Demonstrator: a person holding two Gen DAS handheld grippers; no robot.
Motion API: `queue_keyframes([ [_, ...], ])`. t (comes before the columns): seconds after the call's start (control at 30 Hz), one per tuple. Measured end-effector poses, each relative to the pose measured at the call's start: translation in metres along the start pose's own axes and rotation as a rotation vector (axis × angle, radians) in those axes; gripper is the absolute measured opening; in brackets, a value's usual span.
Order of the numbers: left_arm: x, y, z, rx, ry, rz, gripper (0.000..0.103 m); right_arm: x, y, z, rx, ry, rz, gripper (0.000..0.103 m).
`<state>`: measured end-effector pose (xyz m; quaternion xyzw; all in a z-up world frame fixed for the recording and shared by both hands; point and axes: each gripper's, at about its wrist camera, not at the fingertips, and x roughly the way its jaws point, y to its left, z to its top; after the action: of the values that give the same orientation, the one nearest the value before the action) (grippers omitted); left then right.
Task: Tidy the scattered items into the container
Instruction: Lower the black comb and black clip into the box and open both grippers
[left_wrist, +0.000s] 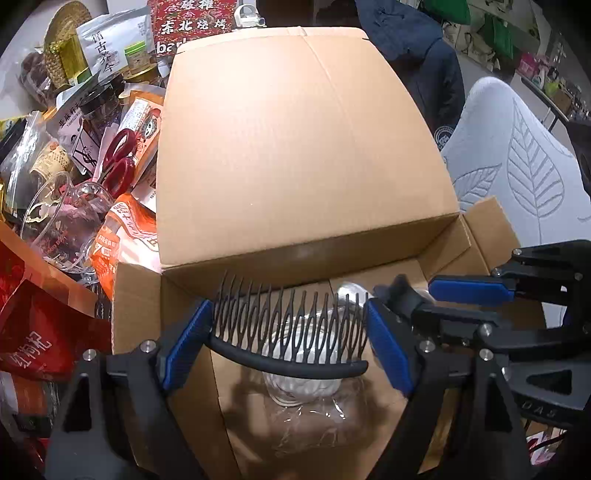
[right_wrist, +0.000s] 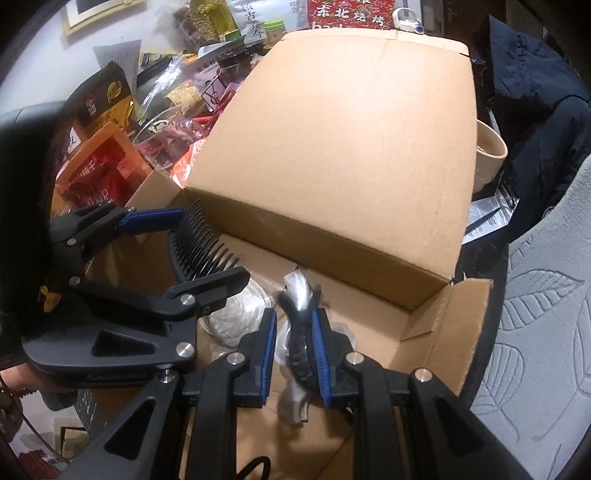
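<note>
Holding a black comb across my left tongs right now, one blue pad on each end of it, teeth pointing up and away from me. It hangs over the open cardboard box, just inside the near-left corner. My right tongs are nearly clenched, pads pressed on a dark thing in shiny clear wrap that sticks out above and below them. Can't tell what it actually is, too blurry. It's over the box too, about the middle of the opening, and the two tongs sit right next to each other.

Down on the box floor under the comb there's some crinkly clear plastic packaging, something pale inside, hard to make out.

Past that, the big box flap stands up and blocks a lot of the view. Left of the box the desk is a total pile: orange snack bag right against the box wall, red packet, clear plastic cup, red-handled scissors, then a bunch of white and gold pouches further back. Right side, a beige mug just behind the flap, a dark blue jacket beyond it, and a grey cushion with a leaf pattern next to the box.
</note>
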<state>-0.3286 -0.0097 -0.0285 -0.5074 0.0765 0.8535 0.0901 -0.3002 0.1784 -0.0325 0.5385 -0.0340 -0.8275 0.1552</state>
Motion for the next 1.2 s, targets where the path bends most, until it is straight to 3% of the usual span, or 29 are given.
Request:
queue_keyframes([
  [0.17, -0.001, 0.001, 0.004, -0.026, 0.033, -0.002, 0.083, -0.005, 0.001, 0.001, -0.004, -0.013, -0.011, 0.028],
  [0.33, -0.016, -0.002, 0.008, -0.025, 0.0, 0.022, 0.083, -0.014, 0.005, 0.002, 0.003, -0.031, -0.002, 0.03],
  [0.6, -0.043, -0.005, 0.01, -0.03, -0.025, 0.048, 0.087, -0.041, 0.012, 0.003, -0.004, -0.071, -0.027, 0.043],
  [1.2, -0.125, -0.029, -0.024, -0.022, -0.107, 0.089, 0.089, -0.111, 0.049, -0.03, -0.051, -0.146, -0.036, 0.046],
])
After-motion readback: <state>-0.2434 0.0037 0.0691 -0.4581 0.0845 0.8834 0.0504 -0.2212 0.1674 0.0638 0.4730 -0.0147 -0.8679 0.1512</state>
